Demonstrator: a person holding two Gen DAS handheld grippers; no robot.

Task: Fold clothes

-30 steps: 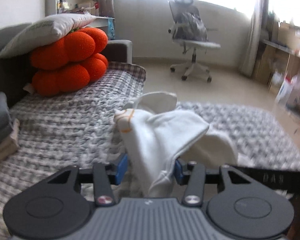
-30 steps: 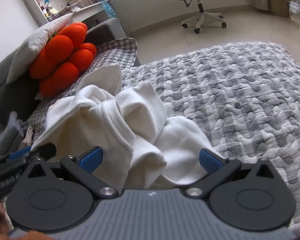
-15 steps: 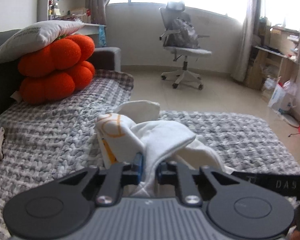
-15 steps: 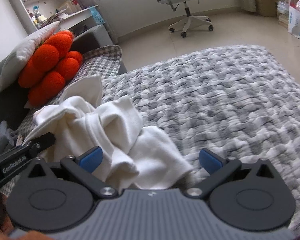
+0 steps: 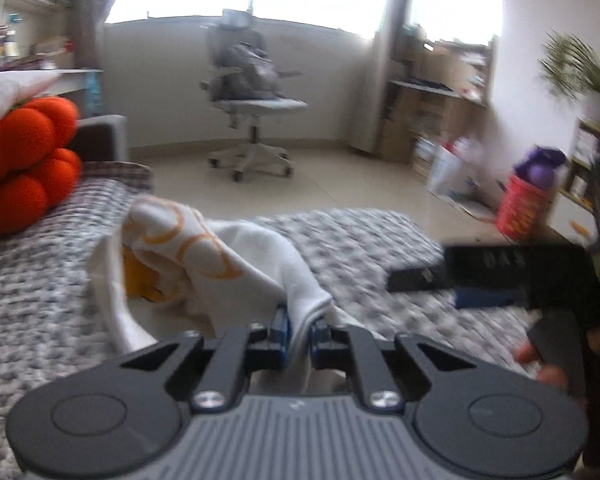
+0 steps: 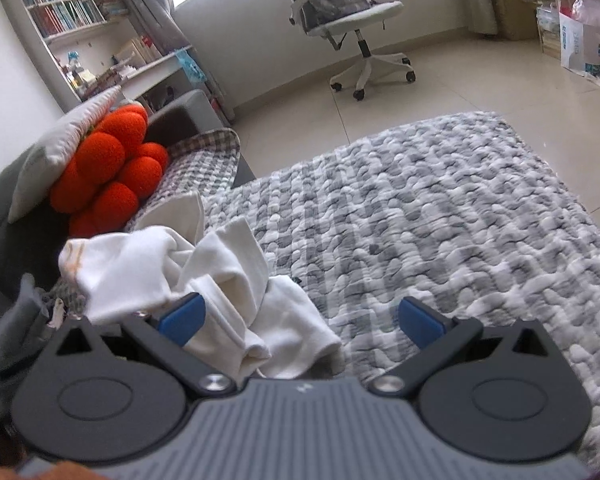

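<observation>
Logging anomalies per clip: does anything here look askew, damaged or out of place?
Nothing looks damaged or spilled. The white garment lies bunched on the grey blanket, pinched by the left gripper; the right gripper is open. The left view is motion-blurred.

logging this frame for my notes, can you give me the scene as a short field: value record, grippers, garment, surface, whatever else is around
left gripper: shut on the white garment, a pinched fold
right gripper: open, over the garment's near edge, gripping nothing
garment state: crumpled, not folded yet; orange ring print shows
surface: grey and white blanket
beside it: orange cushion with a pale pillow on top
background: office chair on tiled floor, bookshelf
image quality: left view is motion blurred
</observation>
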